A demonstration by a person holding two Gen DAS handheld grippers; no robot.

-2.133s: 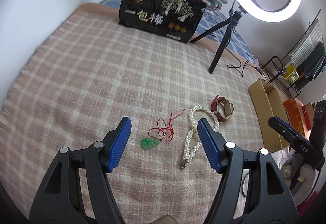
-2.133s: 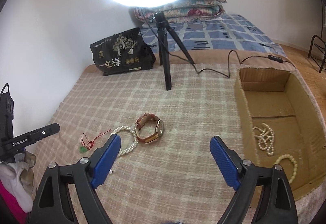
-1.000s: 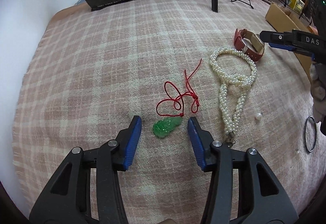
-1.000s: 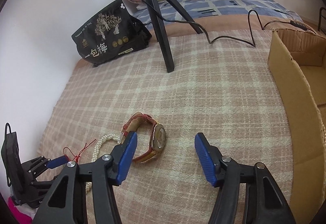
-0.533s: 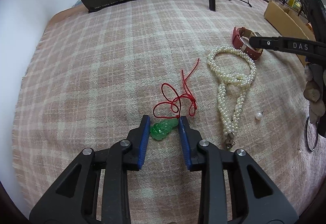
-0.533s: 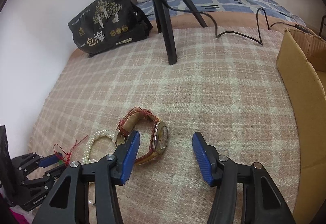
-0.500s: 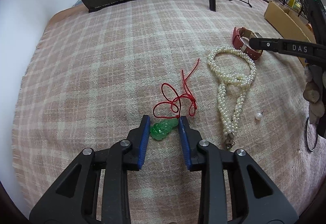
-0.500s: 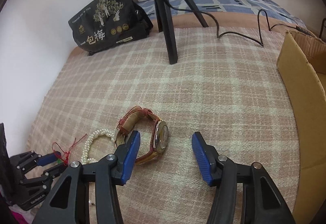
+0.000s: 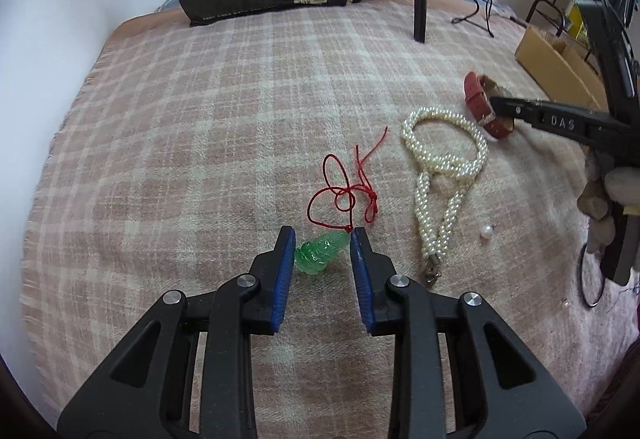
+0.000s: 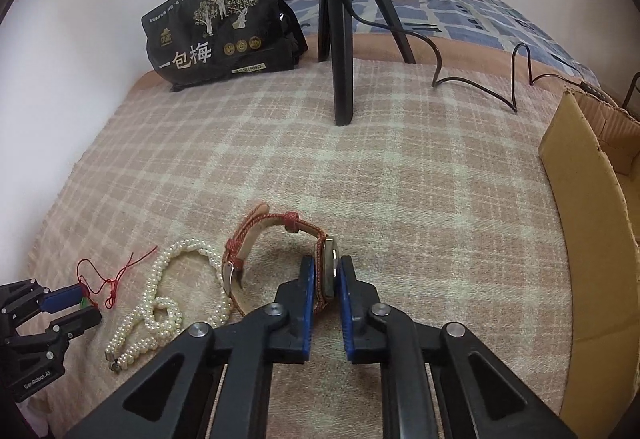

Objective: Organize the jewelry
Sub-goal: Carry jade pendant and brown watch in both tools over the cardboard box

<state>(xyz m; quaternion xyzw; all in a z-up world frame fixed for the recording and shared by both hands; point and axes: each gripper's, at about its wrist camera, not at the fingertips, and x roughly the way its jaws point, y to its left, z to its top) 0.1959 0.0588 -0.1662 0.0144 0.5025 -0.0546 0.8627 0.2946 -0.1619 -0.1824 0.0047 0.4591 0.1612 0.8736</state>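
Note:
A green jade pendant on a red cord lies on the plaid blanket. My left gripper is shut on the pendant, a blue pad touching each side. A white pearl necklace lies to its right. A red-strap watch stands on its edge. My right gripper is shut on the watch's case. The pearl necklace also shows in the right wrist view, left of the watch.
A cardboard box stands at the right edge of the blanket. A black tripod and a black printed bag stand at the back. A loose pearl lies right of the necklace. A cable runs behind.
My left gripper came down and its jaws closed from wide open onto the jade pendant. My right gripper moved to the watch and closed on its case.

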